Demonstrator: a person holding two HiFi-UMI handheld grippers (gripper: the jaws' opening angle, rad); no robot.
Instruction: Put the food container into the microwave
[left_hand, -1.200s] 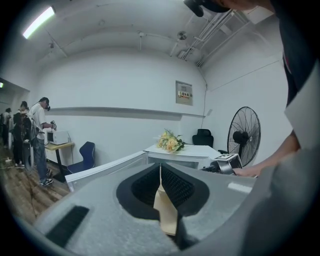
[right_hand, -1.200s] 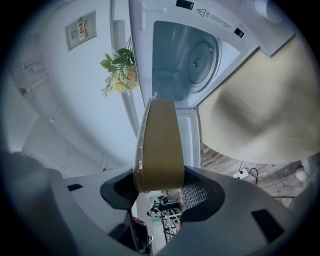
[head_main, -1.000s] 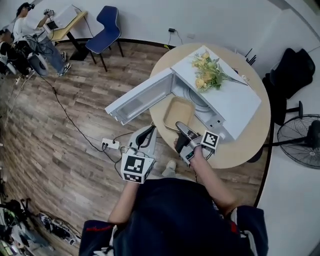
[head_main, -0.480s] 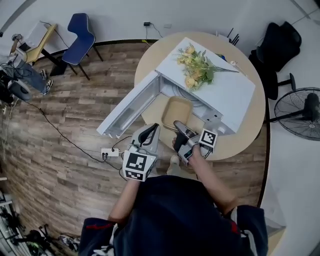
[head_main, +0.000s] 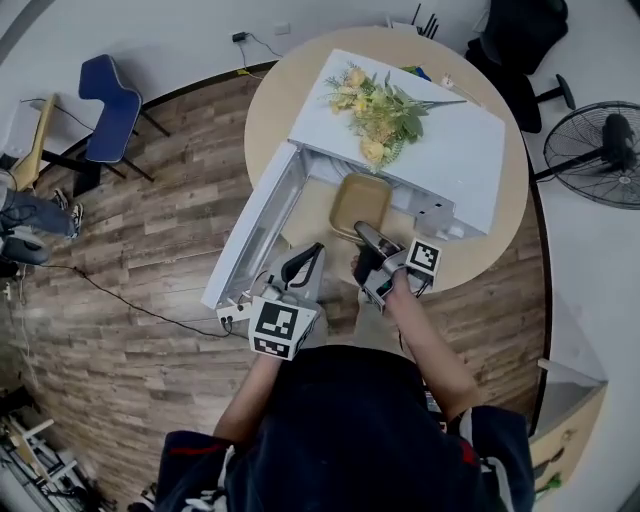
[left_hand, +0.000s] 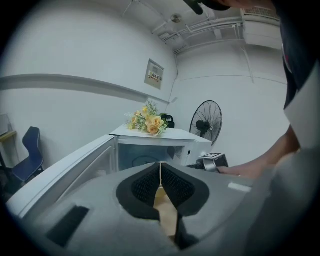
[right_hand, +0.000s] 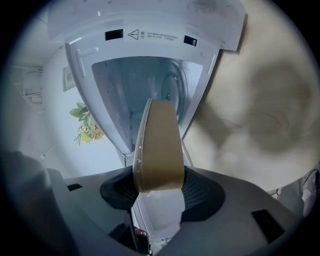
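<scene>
right gripper (head_main: 363, 236), jaws clenched on food container (head_main: 361, 200) at open microwave (head_main: 445, 155); left gripper (head_main: 308, 256), jaws together

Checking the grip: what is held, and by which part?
The right gripper clamps the food container by its near edge; the left gripper is shut on nothing.
</scene>
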